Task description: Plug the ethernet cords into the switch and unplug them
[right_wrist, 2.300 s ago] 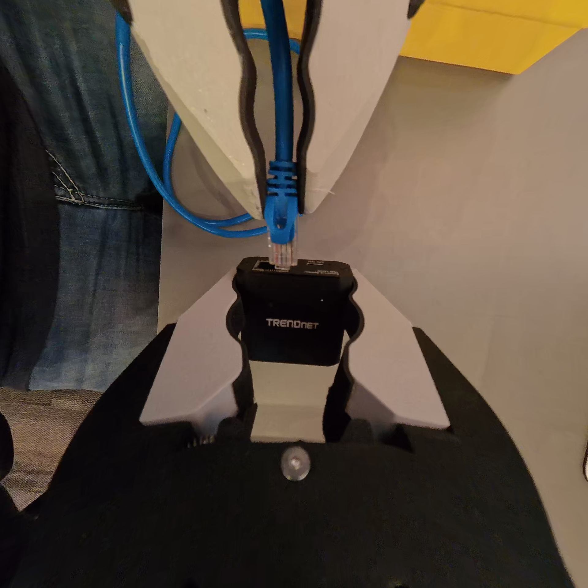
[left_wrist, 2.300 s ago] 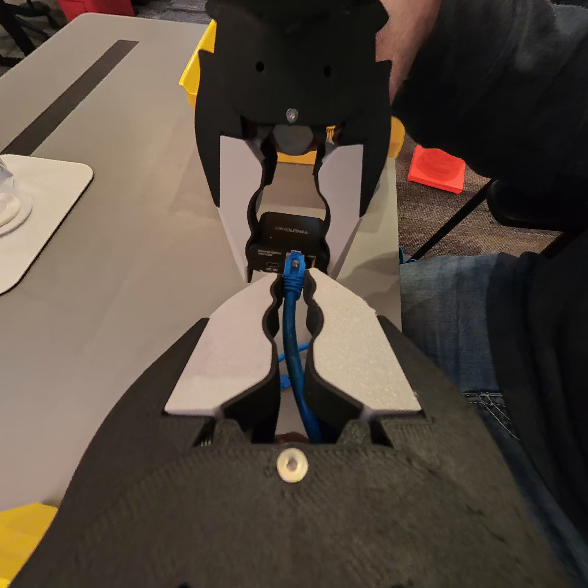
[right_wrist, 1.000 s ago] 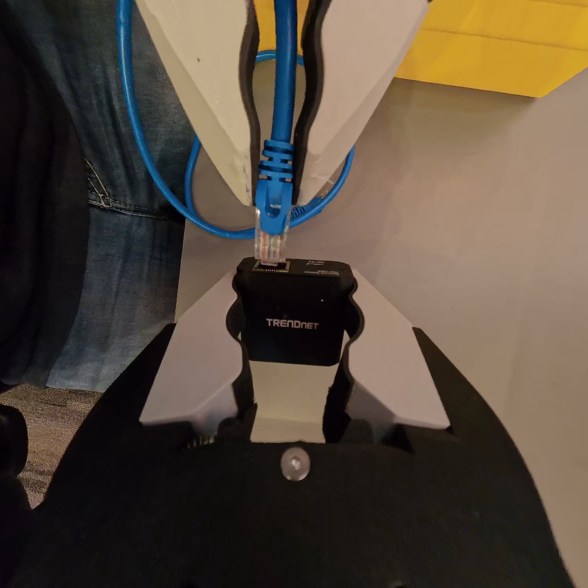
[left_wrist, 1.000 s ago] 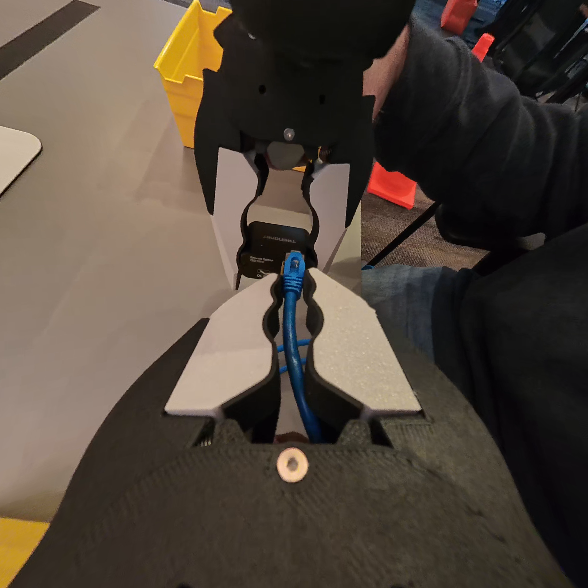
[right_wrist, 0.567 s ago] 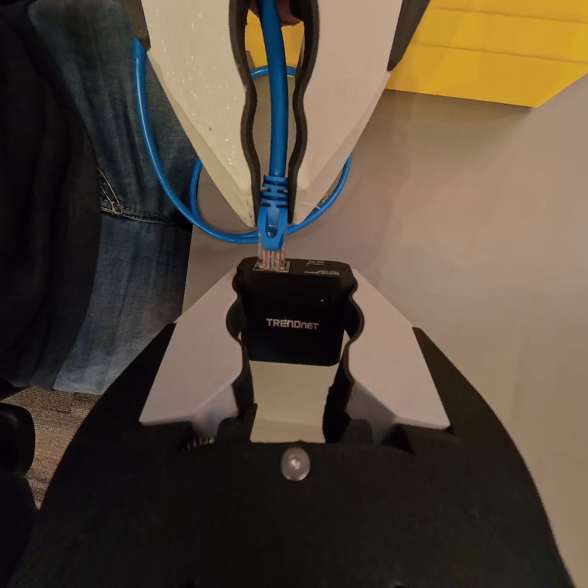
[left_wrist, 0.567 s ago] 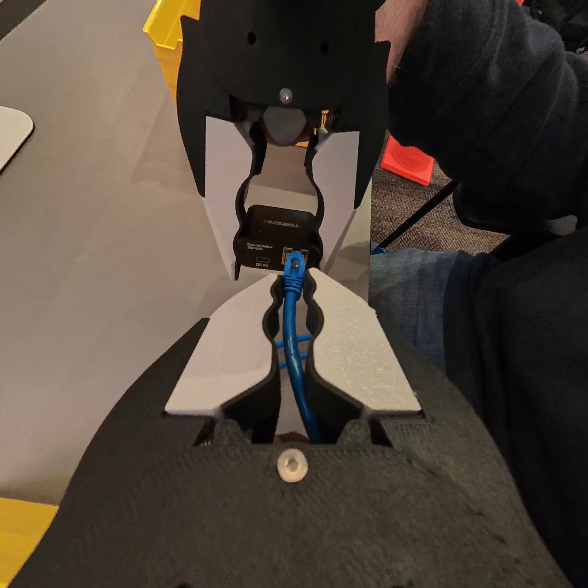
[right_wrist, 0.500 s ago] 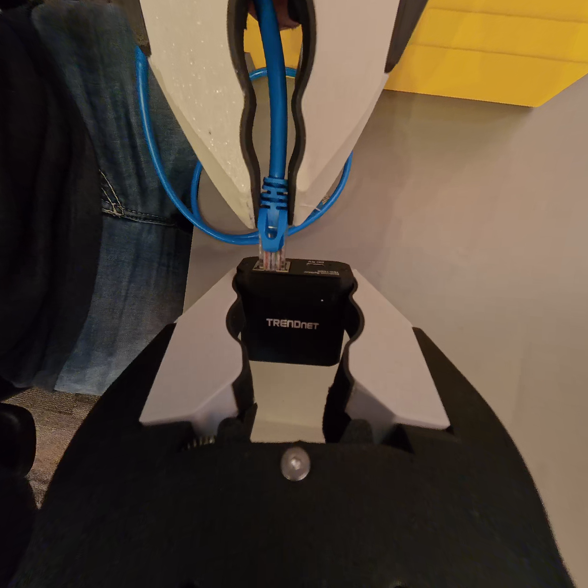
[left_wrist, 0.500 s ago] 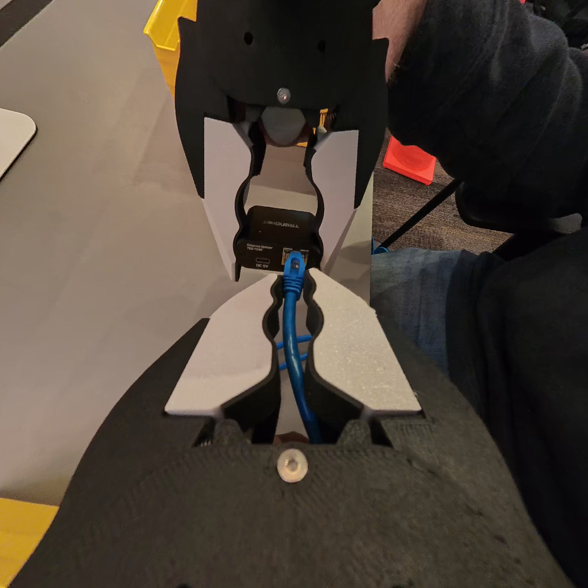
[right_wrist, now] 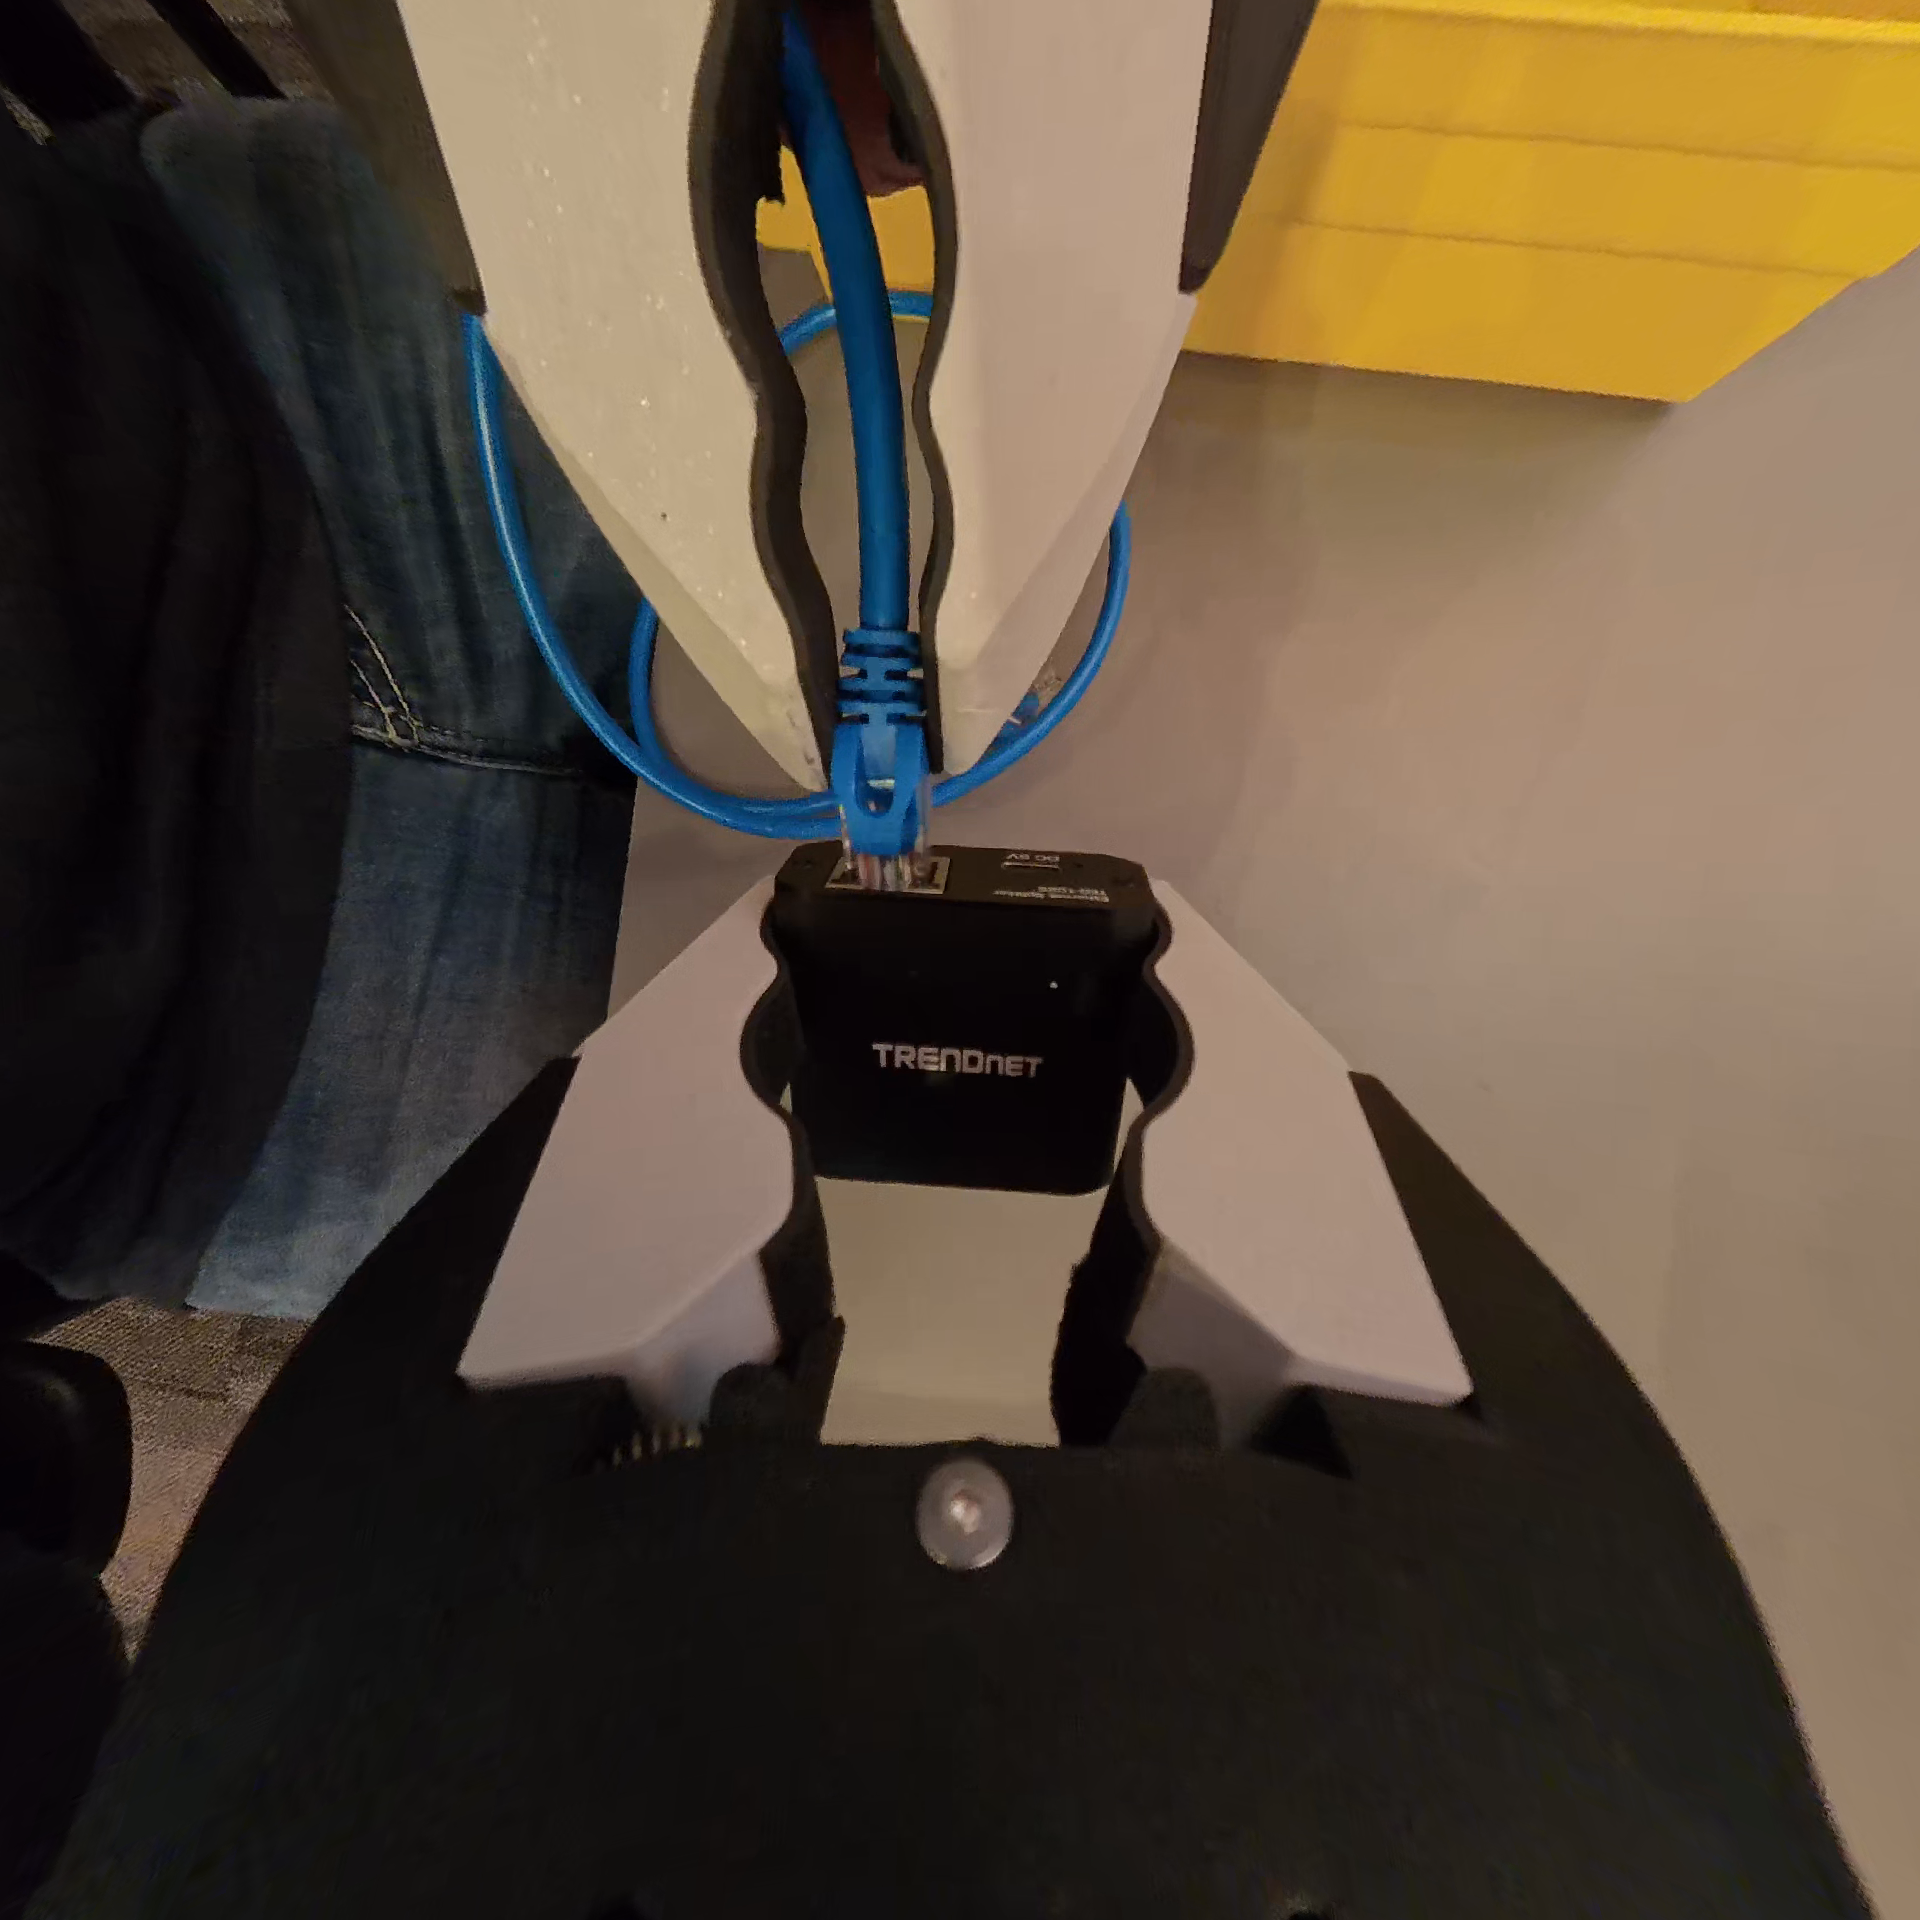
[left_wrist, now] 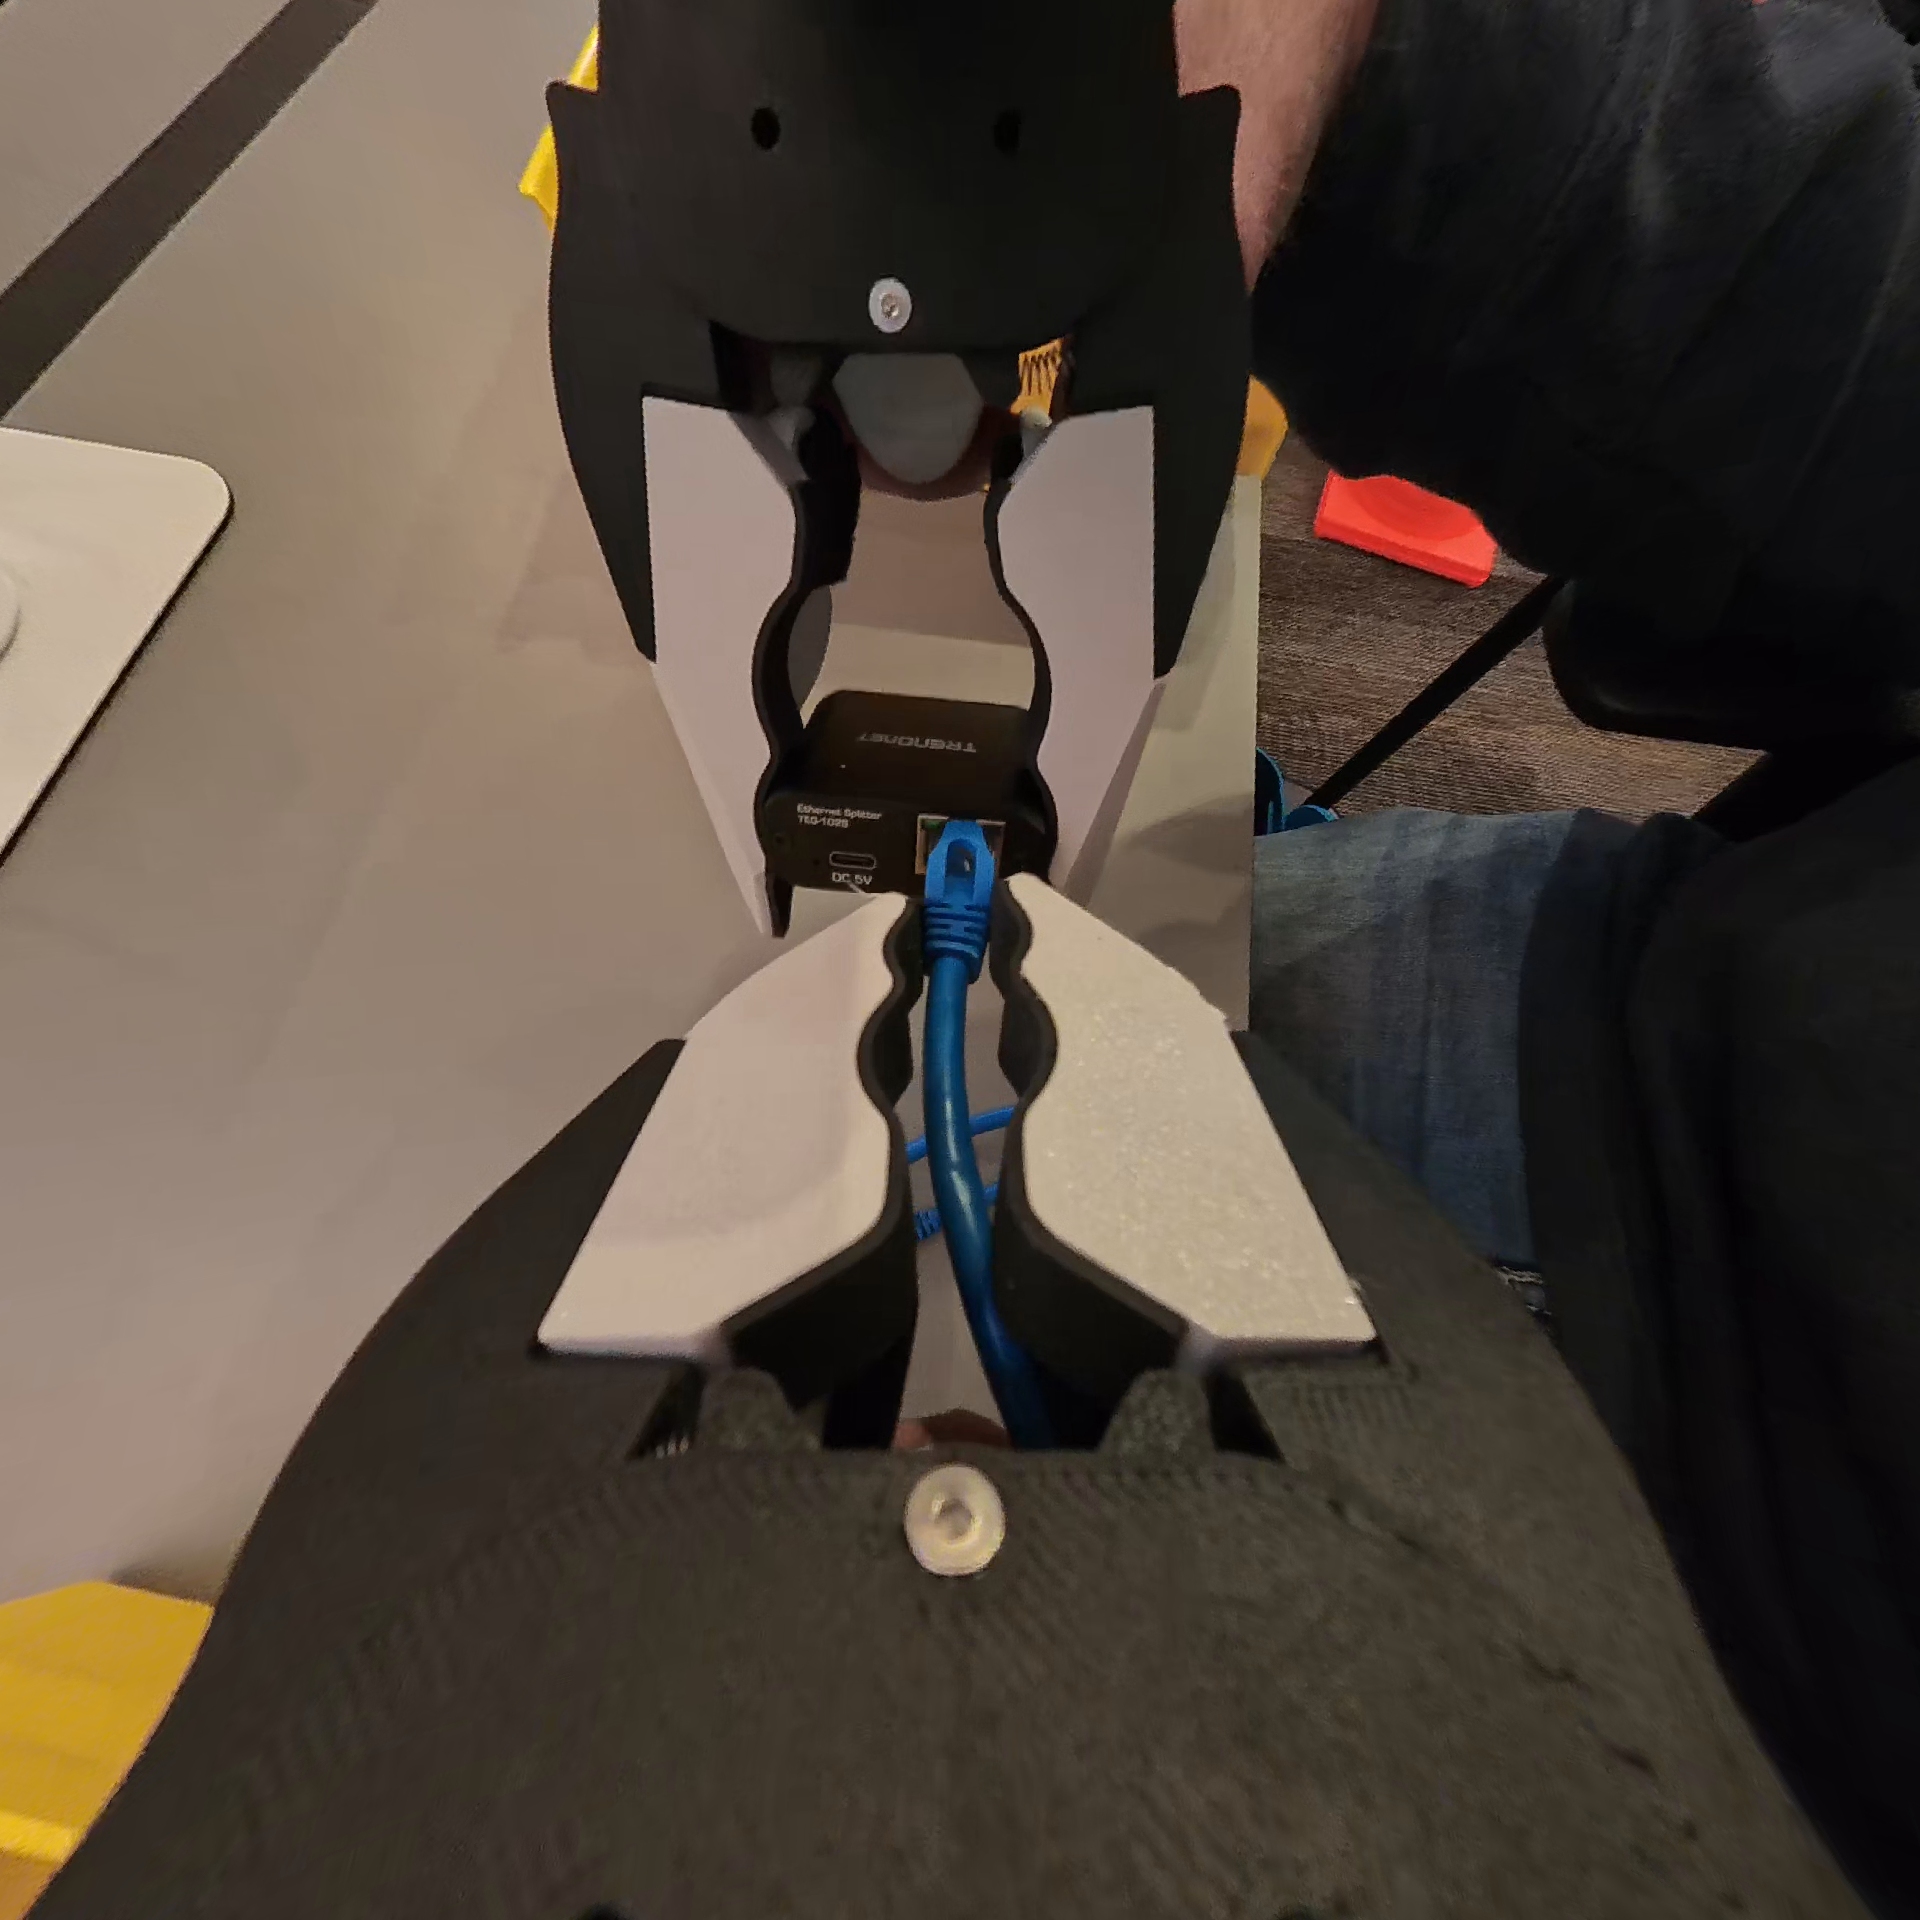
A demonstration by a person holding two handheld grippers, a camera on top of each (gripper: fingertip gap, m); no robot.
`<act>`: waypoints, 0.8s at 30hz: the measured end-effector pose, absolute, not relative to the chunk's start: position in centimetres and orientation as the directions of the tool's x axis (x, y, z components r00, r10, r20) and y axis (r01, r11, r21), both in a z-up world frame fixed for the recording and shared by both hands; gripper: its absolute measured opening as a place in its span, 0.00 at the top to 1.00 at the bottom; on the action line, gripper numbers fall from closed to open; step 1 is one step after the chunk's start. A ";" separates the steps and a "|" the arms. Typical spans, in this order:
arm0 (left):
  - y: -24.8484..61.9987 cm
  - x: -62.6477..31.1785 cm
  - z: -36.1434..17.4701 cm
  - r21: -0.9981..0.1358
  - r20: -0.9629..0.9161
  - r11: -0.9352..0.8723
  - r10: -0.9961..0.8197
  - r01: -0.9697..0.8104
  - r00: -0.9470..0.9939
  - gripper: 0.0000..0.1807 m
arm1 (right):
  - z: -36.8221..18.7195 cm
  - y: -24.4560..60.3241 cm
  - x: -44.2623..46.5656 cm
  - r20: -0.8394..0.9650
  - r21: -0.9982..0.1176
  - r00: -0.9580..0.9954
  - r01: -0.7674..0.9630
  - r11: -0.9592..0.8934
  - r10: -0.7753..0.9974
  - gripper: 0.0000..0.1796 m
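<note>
Left gripper (left_wrist: 956,914) clamped on blue ethernet cord (left_wrist: 951,1049) behind its plug; plug tip sits in the port of small black plastic switch (right_wrist: 961,1023), itself pinched by right gripper (right_wrist: 961,904) above grey table (left_wrist: 364,727)

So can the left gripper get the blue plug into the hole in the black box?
Probably yes. The left gripper holds the blue plug right at the black box's port, its tip entering, nothing between.

Grey table (left_wrist: 312,727) with black stripe (left_wrist: 156,187); white mat (left_wrist: 94,561) at left edge; yellow bins (right_wrist: 1558,187) on it; orange cone (left_wrist: 1397,530) on carpet; person's jeans (left_wrist: 1382,997).
</note>
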State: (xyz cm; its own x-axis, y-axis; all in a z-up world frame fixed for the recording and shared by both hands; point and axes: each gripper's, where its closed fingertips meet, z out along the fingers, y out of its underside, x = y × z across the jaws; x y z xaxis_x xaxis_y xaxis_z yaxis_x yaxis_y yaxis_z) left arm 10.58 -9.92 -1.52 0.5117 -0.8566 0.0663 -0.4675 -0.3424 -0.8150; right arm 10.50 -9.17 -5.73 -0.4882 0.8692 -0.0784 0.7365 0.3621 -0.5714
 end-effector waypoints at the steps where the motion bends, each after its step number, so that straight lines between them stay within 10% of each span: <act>1: -10.0 10.6 -1.3 -0.818 0.070 -0.341 -0.858 -0.462 0.510 0.94 | -5.5 -9.3 10.4 -0.080 -0.582 -0.491 0.730 0.360 0.867 0.67; 24: -9.0 10.4 -0.2 -0.845 0.011 -0.301 -0.837 -0.443 0.547 0.93 | -4.3 -8.3 9.8 -0.017 -0.621 -0.457 0.702 0.349 0.889 0.67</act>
State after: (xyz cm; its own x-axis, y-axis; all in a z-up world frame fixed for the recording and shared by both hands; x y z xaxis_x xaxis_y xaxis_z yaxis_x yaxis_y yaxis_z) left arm 10.41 -8.98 -0.22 0.5472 -0.8369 0.0113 -0.4426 -0.3008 -0.8448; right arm 9.81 -8.29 -4.29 -0.4573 0.8892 -0.0173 0.7018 0.3488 -0.6211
